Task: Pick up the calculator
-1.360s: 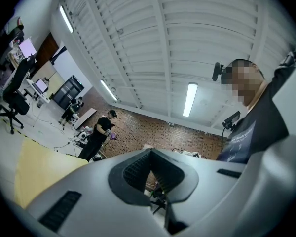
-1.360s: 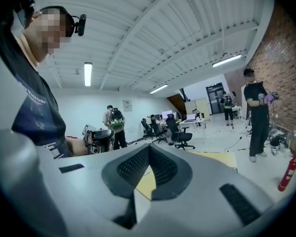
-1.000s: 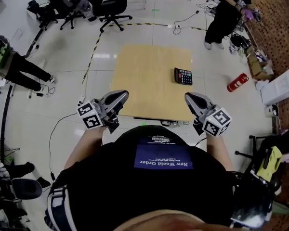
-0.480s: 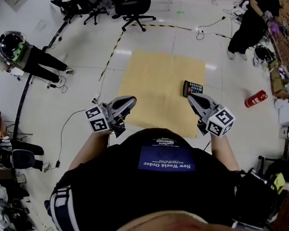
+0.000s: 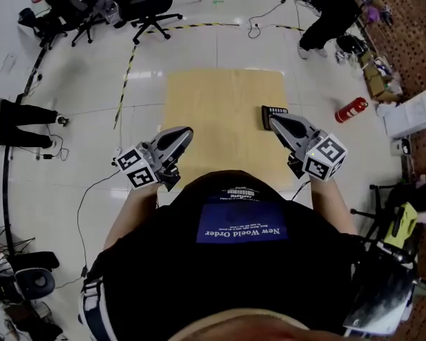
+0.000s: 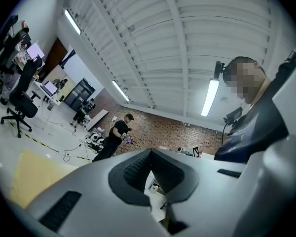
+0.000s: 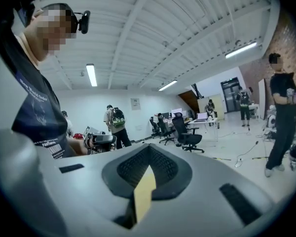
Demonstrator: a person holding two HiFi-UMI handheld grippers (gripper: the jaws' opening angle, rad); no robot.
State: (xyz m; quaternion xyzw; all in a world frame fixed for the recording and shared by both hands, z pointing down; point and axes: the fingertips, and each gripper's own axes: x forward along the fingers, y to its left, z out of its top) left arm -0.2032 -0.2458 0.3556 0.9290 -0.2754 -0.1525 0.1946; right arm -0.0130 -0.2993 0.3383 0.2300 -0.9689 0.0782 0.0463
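Observation:
The calculator [image 5: 277,109], black with coloured keys, lies near the right edge of the tan table [image 5: 220,105]. Only its far part shows in the head view, because my right gripper [image 5: 268,118] reaches over its near end. That gripper is shut with nothing in it, and in the right gripper view [image 7: 148,146] its pads meet at the tip. My left gripper [image 5: 187,131] hovers over the table's near left edge, shut and empty; in the left gripper view [image 6: 150,151] it points slightly up into the room. Neither gripper view shows the calculator.
A red fire extinguisher [image 5: 351,109] lies on the floor right of the table, with white boxes [image 5: 412,119] beyond it. Office chairs [image 5: 153,9] and yellow-black floor tape [image 5: 126,66] are at the far left. A person [image 5: 334,13] stands at the far right among cables.
Both grippers have moved forward over the table's near edge. The right gripper's tip has gone from short of the calculator to covering its near end. Both stay shut.

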